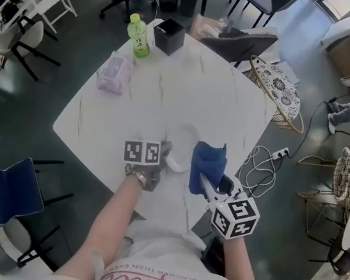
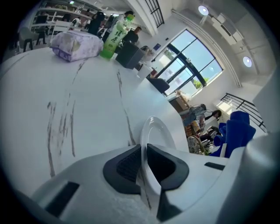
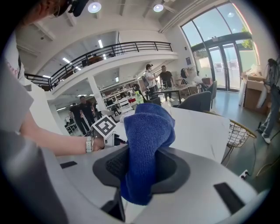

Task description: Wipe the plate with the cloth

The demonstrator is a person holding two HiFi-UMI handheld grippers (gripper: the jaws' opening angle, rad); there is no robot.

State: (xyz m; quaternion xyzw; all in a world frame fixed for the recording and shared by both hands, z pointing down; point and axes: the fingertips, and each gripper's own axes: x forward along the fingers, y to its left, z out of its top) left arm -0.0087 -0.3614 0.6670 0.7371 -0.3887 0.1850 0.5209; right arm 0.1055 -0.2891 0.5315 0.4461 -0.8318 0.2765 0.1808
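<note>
So the person is sitting right at the handover between "grab stuff" and "actually wipe". The left gripper (image 2: 144,154) is pinching the near rim of the white plate (image 2: 154,131), with its dark pads closed on either side of the thin edge. The plate is lying at the near edge of the white bench (image 1: 169,90), straight ahead of the person. Whether it's lifting off the surface at all is hard to say.

The right gripper (image 3: 142,164) is squeezing the blue cloth (image 3: 146,131), which is bunching up out of the jaws in a fat wad. In the head view the cloth is hanging just right of the plate, close but not touching it yet.

Looks like wiping isn't starting yet. Next, the right side is probably needing to bring that wad left and down onto the plate face. The left side should be holding the rim steady so the plate isn't skating around. The grip is only on a thin edge, so pressing too hard could be tipping it.
</note>
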